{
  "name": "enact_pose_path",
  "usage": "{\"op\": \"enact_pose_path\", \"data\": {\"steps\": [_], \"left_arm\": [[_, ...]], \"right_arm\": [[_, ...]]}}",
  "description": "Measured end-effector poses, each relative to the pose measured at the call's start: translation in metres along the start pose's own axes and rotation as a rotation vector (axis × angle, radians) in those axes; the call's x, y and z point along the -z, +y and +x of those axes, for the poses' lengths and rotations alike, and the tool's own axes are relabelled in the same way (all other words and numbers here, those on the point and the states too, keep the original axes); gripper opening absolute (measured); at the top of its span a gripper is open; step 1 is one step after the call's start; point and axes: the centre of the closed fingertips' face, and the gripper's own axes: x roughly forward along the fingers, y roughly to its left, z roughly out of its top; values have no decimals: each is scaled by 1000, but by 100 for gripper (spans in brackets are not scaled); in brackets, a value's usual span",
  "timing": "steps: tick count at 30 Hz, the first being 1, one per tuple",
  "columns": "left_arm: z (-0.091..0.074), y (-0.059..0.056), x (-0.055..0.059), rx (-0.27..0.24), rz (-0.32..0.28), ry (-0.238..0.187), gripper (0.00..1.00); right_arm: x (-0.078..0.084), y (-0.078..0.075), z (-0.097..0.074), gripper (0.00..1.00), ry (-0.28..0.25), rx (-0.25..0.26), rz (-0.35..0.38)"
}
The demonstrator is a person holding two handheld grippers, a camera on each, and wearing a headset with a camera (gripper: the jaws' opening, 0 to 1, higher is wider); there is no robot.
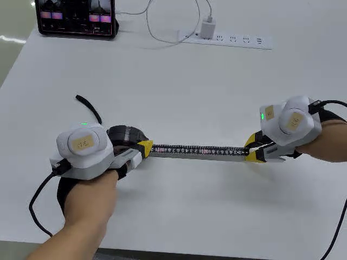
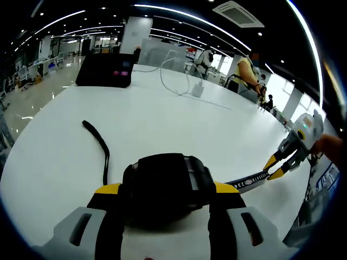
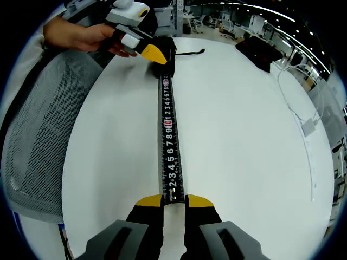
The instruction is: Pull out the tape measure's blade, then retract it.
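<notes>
The black tape measure case (image 1: 126, 136) (image 2: 165, 181) rests on the white table, and my left gripper (image 1: 142, 150) (image 2: 165, 189) is shut on it. Its dark numbered blade (image 1: 198, 150) (image 3: 169, 138) (image 2: 248, 181) stretches to the right across the table. My right gripper (image 1: 252, 151) (image 3: 174, 202) is shut on the blade's tip. In the right gripper view the case (image 3: 167, 54) lies at the blade's far end. A black wrist strap (image 1: 89, 108) (image 2: 100, 146) trails from the case.
A dark tablet (image 1: 77, 16) stands at the far left of the table (image 1: 179, 76). A white power strip (image 1: 225, 38) with a plugged charger and white cable (image 1: 162, 32) lies at the far edge. A mesh chair (image 3: 38, 141) is beside the table.
</notes>
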Motion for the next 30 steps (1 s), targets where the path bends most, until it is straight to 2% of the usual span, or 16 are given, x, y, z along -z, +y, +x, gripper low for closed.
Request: {"op": "enact_pose_path", "data": {"steps": [16,30], "left_arm": [[-2,-1,0,12,-22,-5,59],[-1,0,0,13,-27,-9,59]], "right_arm": [[-17,-1,6,10,-23,-9,-6],[-25,-2,11,10,-35,-11,-8]]}}
